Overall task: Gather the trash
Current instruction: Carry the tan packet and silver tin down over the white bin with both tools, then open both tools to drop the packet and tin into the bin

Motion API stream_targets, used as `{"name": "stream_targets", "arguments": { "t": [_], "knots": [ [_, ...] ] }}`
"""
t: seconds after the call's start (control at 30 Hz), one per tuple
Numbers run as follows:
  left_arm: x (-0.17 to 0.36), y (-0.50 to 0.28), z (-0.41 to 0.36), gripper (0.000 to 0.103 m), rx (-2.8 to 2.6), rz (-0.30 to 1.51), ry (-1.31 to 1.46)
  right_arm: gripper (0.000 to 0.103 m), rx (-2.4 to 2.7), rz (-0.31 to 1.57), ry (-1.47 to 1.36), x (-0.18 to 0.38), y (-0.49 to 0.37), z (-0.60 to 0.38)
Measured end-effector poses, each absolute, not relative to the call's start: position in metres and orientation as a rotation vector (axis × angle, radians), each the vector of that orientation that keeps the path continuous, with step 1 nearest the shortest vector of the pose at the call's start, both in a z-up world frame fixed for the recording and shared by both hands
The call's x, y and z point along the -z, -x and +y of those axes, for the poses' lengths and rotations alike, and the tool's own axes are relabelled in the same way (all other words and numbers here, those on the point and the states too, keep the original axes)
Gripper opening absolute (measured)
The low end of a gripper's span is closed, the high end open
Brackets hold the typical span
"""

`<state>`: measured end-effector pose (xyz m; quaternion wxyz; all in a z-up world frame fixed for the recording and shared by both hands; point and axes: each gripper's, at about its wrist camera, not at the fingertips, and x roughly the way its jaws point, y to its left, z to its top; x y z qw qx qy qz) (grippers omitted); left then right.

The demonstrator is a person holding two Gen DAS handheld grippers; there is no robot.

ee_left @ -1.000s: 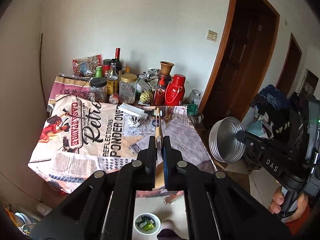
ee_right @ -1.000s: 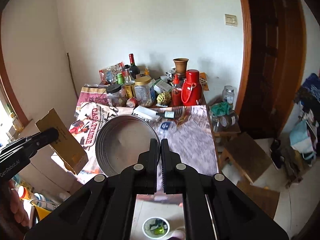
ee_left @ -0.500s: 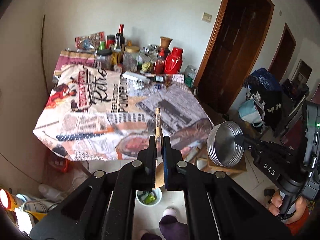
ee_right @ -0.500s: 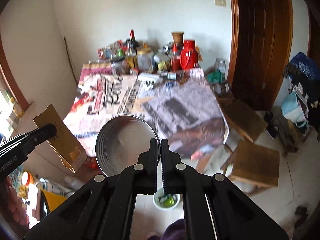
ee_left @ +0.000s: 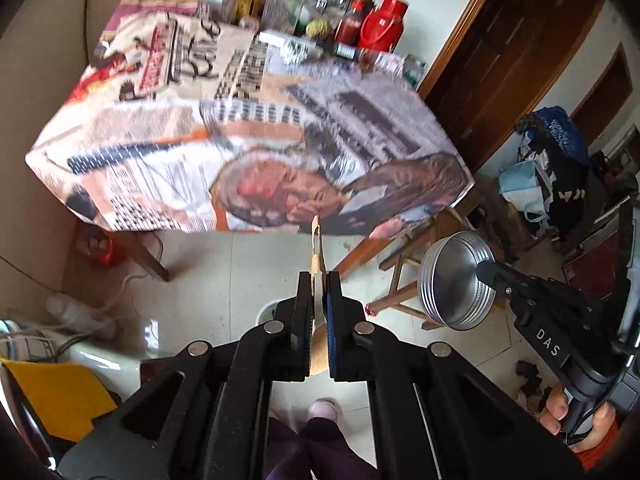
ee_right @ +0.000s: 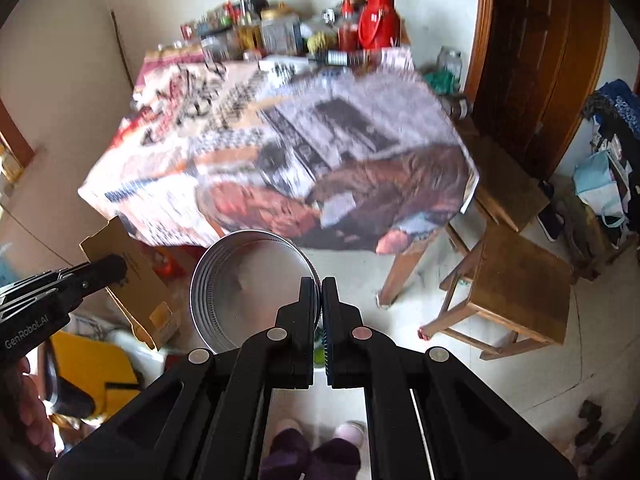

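Pinching cardboard [ee_left: 316, 248] in left gripper [ee_left: 318, 292], metal lid [ee_right: 248, 288] in right gripper [ee_right: 318, 300].

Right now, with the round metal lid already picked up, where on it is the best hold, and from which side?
Grip the ridged rim wall of the metal lid, coming in from its edge with one finger inside and one outside, as the right hand-held gripper does. The disc looks too wide to span and its flat face gives nothing to pinch, while the thin upright rim fits between nearly shut jaws.
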<state>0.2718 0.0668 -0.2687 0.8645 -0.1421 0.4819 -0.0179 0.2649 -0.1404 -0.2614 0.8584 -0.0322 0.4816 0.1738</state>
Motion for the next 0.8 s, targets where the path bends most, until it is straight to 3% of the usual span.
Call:
{"name": "stream_targets", "arguments": {
  "t": [0.33, 0.8],
  "knots": [
    [0.442, -0.311, 0.049, 0.004, 0.008, 1.215, 0.322, 0.004, -0.388, 1.107, 0.125, 0.386, -0.295, -0.141],
    [0.645, -0.350, 0.058, 0.004, -0.002, 1.334, 0.450, 0.004, -0.398, 1.243, 0.150, 0.578, -0.338, -0.135]
  ]
}}
